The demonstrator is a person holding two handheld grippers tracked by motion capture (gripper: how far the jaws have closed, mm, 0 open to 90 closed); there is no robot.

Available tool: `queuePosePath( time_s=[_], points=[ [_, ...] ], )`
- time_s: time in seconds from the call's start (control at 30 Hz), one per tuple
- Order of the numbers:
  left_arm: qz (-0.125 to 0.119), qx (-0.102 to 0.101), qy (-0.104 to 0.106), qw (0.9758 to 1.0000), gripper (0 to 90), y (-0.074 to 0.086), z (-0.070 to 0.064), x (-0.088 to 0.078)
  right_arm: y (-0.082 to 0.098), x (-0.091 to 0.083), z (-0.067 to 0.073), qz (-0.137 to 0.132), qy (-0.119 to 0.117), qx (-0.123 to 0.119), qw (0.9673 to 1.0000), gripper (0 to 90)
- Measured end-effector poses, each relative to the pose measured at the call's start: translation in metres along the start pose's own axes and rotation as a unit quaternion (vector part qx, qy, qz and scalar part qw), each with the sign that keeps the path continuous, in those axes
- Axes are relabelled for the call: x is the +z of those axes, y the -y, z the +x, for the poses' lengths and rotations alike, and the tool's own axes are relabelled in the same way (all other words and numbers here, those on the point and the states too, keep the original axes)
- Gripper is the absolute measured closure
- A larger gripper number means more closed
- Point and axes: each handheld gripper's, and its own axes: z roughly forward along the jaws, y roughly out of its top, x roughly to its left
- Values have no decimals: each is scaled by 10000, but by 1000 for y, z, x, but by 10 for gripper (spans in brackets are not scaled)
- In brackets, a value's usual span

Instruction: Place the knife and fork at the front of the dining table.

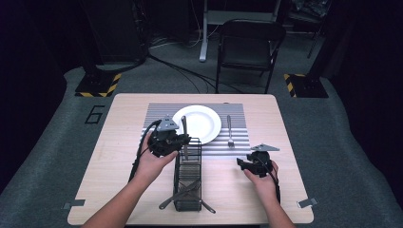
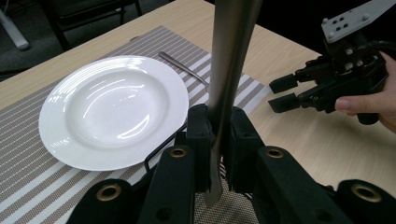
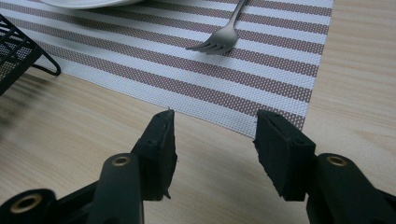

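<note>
1. The left gripper point(image 2: 218, 135) is clamped on a silver metal knife point(image 2: 229, 70), held upright above the black wire caddy point(image 1: 187, 180), near the white round plate point(image 1: 202, 124).
2. The right gripper point(image 3: 215, 140) stands open, holding nothing, over the wooden table point(image 3: 70, 140), near the silver fork point(image 3: 219, 39) on the striped placemat point(image 3: 261, 74).
</note>
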Motion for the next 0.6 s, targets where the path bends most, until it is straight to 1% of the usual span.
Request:
queuePosePath(
  time_s=[0.27,0.47,0.6],
  points=[
    [12,-37,85,10000,817,-18,0,-17,0,0,0,-3,2,20,10000,475],
    [0,-35,50,10000,817,-29,3,-29,0,0,0,-25,10,14,10000,475],
    [-55,-105,103,9999,817,-36,7,-38,0,-1,0,-19,10,48,10000,475]
  ],
)
